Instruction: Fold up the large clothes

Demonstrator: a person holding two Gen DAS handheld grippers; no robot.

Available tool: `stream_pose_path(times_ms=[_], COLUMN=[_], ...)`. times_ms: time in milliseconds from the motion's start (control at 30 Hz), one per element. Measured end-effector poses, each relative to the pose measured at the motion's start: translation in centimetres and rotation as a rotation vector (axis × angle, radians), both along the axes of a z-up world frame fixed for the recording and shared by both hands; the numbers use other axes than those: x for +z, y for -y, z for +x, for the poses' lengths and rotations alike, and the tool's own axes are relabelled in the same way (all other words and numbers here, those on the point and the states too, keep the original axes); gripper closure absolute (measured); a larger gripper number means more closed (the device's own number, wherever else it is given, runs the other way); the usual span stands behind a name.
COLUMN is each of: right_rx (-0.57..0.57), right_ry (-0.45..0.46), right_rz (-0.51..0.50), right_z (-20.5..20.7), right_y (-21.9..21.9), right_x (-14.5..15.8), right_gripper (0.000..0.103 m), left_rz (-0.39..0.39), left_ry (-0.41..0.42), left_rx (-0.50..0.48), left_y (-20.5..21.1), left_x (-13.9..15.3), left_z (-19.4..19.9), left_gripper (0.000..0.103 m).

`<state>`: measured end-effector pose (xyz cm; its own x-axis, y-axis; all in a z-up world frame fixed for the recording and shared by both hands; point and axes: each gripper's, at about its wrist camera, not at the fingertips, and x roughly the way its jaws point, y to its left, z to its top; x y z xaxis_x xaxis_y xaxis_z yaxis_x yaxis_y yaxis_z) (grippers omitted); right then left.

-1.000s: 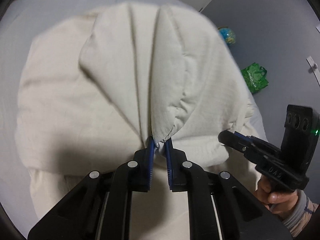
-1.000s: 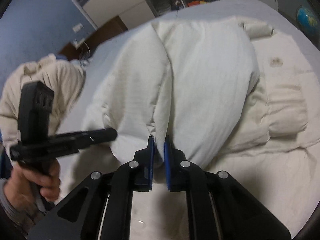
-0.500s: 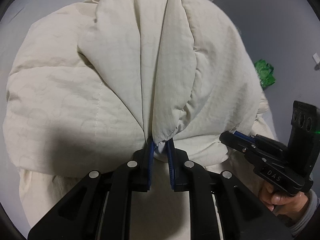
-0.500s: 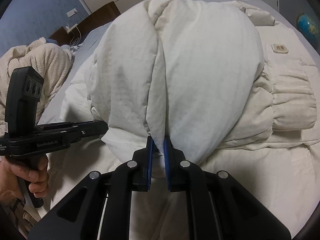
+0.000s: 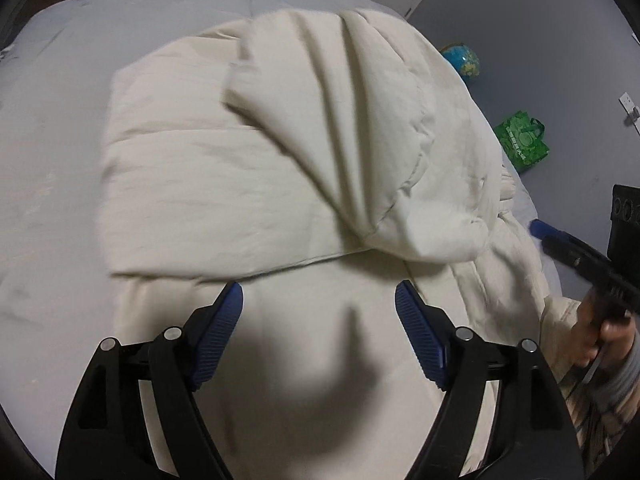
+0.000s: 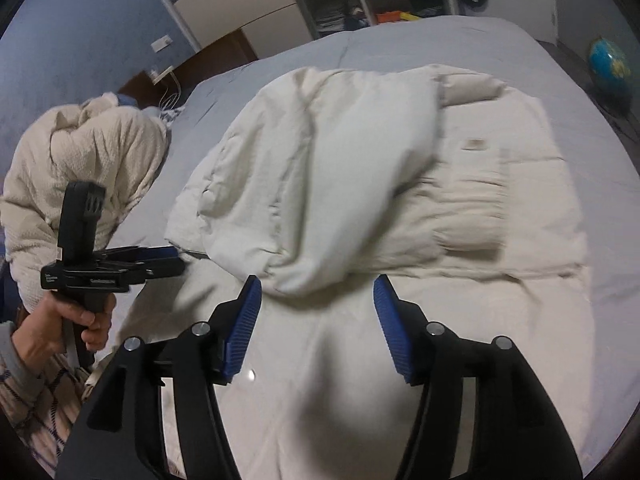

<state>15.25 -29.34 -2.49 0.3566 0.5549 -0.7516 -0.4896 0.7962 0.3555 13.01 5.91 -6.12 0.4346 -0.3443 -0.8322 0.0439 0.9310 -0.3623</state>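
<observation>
A wide bed [image 6: 460,36] with a pale grey sheet fills most of both views. Across its middle lies the task's garment, a cream padded jacket [image 5: 208,184], spread flat with one puffy part folded over the body; the folded flap sits centre to upper right in the left wrist view and at centre in the right wrist view.

At the left edge of the right wrist view a second cream textured bundle [image 6: 84,168] is heaped on the bed, apart from the jacket. A green bag [image 5: 520,140] and a globe [image 5: 464,60] sit on the floor at the right of the left wrist view.

The left gripper [image 5: 319,312] hovers at the bottom centre, fingers spread wide and holding nothing. The right gripper [image 6: 317,304] does likewise in its own view, fingers parted just before the flap's rounded edge.

The jacket looks soft, bulky and light, likely springy enough to puff open again. Its smooth shell may slip, so a stitched hem or seam edge seems the best place to pinch.
</observation>
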Motion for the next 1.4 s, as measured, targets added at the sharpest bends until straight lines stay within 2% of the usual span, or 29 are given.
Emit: stream_pose_path(times_ms=[200,367,500,633,800,867,1000,1067,1267,1400], right_rx=[-0.081,-0.176,-0.208,-0.243,-0.289,-0.289,-0.277,-0.283,-0.282,-0.258], right_ry=[-0.07,-0.136,-0.149,-0.16,-0.195,-0.204,-0.235,-0.249,-0.401,-0.52], right_rz=[0.017,-0.001,-0.038,-0.042,-0.05,-0.066,-0.092,-0.087,-0.015,0.103], right_z=[0.5,1.1,1.1,0.6,-0.2,-0.5,-1.2,-1.5,-2.1,-2.3], right_y=[6.4,11.0,13.5,15.9,18.3,18.8,19.9,20.5,22.5,23.2], right_x=[1.0,0.8,0.6,0.3,-0.5,-0.7,-1.2,-1.5,-3.9,-5.8], right_gripper=[0.036,0.035,0.035,0.035,0.035,0.035,0.035,0.035,0.035,0.035], left_rz=[0.003,-0.029,-0.019,-0.043,-0.039,-0.067,-0.143,-0.151,-0.156,-0.155], left_ry=[-0.009,-0.084,-0.125,-0.221,-0.309,-0.357,-0.401,-0.414,-0.44,-0.437], left_rx=[0.082,0.207,0.232,0.244,0.265,0.262,0.221,0.205,0.142,0.122], left_y=[-3.6,-7.0,-7.8,-7.7,-7.8,-7.9,-6.8,-6.3,-4.5,-4.1], left_x=[0.9,0.9,1.3,-0.4,-2.3,-3.2,-4.1,-4.2,-4.5,-4.5], left_z=[-2.7,-6.4,-9.2,-12.3,-13.6,-14.1,-14.4,-14.4,-14.6,-14.7], left_gripper=[0.024,0.024,0.023,0.021,0.021,0.022,0.023,0.023,0.023,0.023])
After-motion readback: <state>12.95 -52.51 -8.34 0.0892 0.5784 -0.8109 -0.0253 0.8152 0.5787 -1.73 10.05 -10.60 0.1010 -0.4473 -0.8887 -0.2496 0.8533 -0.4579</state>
